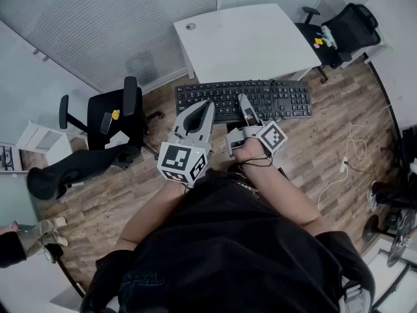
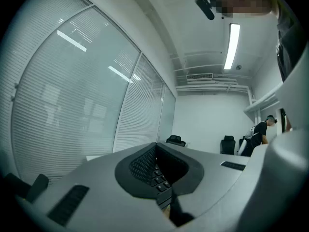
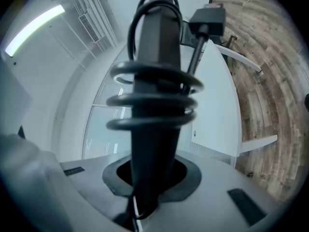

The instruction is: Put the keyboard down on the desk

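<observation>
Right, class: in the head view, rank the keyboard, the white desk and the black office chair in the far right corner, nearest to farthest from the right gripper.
1. keyboard: clamped in the right gripper, so touching it.
2. white desk: straight ahead, just beyond the keyboard.
3. black office chair: past the desk's right end, in the far right corner.

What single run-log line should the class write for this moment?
black plastic keyboard: held off white rectangular desk | left gripper: shut on keyboard | right gripper: shut on keyboard | task: not yet done
</observation>
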### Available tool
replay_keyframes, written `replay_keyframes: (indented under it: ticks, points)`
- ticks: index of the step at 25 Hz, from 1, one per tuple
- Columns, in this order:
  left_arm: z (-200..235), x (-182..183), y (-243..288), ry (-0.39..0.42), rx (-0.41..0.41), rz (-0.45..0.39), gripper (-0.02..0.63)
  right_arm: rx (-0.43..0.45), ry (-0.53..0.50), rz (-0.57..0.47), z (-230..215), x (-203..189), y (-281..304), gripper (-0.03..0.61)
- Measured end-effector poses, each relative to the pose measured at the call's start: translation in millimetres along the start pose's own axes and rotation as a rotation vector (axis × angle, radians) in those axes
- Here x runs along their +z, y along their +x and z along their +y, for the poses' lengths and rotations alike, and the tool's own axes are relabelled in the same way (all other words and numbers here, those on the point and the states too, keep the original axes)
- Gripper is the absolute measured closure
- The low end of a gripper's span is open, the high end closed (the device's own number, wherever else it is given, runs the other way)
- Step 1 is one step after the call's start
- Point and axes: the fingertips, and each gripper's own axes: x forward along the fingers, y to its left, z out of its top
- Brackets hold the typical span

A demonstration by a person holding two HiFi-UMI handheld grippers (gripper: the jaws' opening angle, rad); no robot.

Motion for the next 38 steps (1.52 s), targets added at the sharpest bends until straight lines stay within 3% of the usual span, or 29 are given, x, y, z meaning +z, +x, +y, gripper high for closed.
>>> replay_keyframes:
  ticks: [8, 21, 38]
  points:
    - [2, -3, 7, -0.016, -0.001, 0.003, 0.600, -0.002, -0.003, -0.001, -2, 1, 2, 0.497]
    - [-13, -10, 34, -0.018, 0.011, 0.019, 0.600, -0.005, -0.037, -0.004, -9, 36, 1, 0.494]
    - [-37, -20, 157, -0.032, 0.070, 0.029, 0.600, -0.008, -0.029, 0.069, -42, 143, 52, 0.494]
